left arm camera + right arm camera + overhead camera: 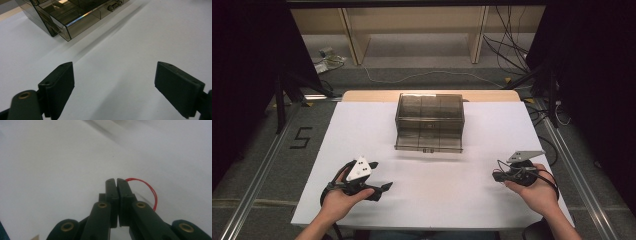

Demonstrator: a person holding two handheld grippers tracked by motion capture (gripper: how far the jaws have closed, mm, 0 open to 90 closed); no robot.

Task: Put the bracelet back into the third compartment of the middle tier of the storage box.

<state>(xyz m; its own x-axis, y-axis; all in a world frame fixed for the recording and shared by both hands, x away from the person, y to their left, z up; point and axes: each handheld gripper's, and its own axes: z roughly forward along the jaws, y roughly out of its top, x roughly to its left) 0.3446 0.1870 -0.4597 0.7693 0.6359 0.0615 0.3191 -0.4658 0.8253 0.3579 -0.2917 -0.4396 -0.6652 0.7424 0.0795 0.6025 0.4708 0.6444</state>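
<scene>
A white surface (462,200) spreads across the middle of the high view, with a strip of bare wood showing along its far edge. Grey floor lies beyond it, where wooden shelf legs (357,45) stand and loose cables (507,45) trail; a black "5" (301,137) is marked on the floor to the left.

On the far half of the surface, about midway across, sits a smoky translucent plastic box (429,121), divided inside into compartments, with a small latch (428,150) on the near front edge. In the left gripper view its near corner (67,25) shows at the upper left, well apart from the jaws.

At the near left, a hand (339,200) holds the left tongs (384,188), which point right across the surface and carry a grey three-cornered plate on top. Their jaws stand wide apart with only bare white surface between them (115,82); they hold nothing.

At the near right, the other hand (539,190) holds the right tongs (495,175), pointing left. Their jaws are pressed together (116,182) with nothing between them, low over the surface. A thin red wire (150,188) loops just beside the right jaw.
</scene>
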